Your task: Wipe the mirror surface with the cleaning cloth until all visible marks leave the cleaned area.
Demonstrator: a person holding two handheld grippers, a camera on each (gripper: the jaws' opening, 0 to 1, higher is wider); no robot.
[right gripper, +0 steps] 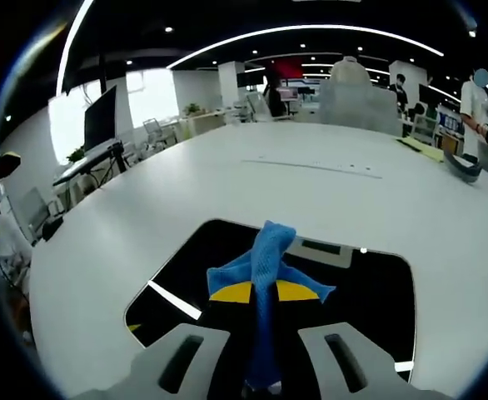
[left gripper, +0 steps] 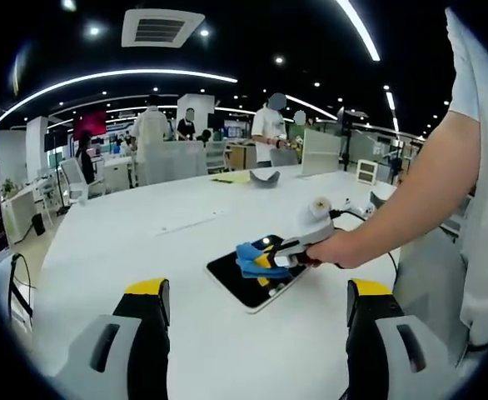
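Held clear of the mirror, the left gripper is seen with its jaws spread wide and nothing between them, hovering above the white table on the near side of the mirror. At the mirror itself, which lies flat on the table, the blue cleaning cloth is pinched in the right gripper, whose jaws are clamped on it and held by a person's hand. From the right gripper view, the cloth is pressed onto the dark glass near its middle. The wiping step is judged to be under way; next, strokes toward the mirror's unwiped edges would be called for, with pressure kept even so the mirror is not pushed across the table.
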